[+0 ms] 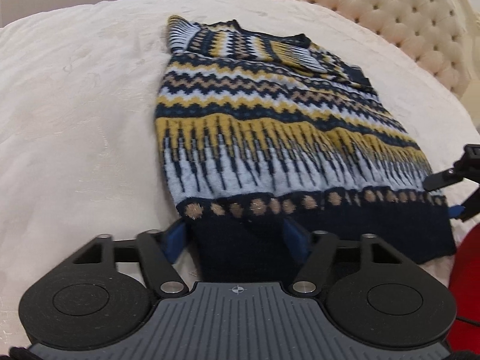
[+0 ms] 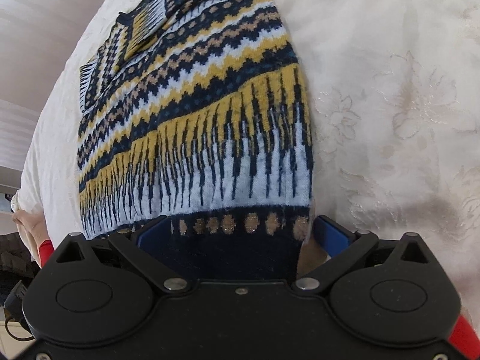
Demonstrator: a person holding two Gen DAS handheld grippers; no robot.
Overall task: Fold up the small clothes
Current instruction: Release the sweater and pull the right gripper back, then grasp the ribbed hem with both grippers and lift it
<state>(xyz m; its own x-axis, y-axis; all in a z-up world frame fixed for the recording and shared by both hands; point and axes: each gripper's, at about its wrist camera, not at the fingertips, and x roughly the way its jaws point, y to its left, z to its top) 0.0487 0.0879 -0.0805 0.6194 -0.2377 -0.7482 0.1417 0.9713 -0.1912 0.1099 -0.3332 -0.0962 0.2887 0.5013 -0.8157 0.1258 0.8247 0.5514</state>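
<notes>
Lying flat on the cream bedspread [image 1: 75, 105], the patterned sweater [image 1: 270, 114] with sleeves already tucked across the far chest, navy hem band nearest, collar far toward the tufted headboard [image 1: 405, 15]. Straddling the hem's near-left corner, the left gripper [image 1: 237, 237], blue pads [image 1: 177, 237] standing wide on either side of the dark ribbing, spread rather than pinching. Sitting likewise at the near-right corner, the right gripper [image 2: 243, 234], fingers apart with the navy band and its tan dots between them, the right pad [image 2: 330, 234] just clear of the sweater's edge over bare bedspread; no squeeze evident there either.

Judging the step in hand: taking hold of both hem corners for a bottom-to-top fold. Doing it well likely means:
- closing each pair of pads squarely on the ribbed band, both layers of knit caught together, not the top layer alone;
- shifting the right gripper slightly left first, so the corner sits fully between the pads rather than half outside;
- lifting both corners evenly, hem kept taut between the two hands to avoid sagging in the middle;
- carrying the hem far toward the collar low and slowly, so the tucked sleeves stay put;
- laying the edge down parallel to the shoulders before letting go.

Thick, fuzzy knit probably grips well but bunches easily.
</notes>
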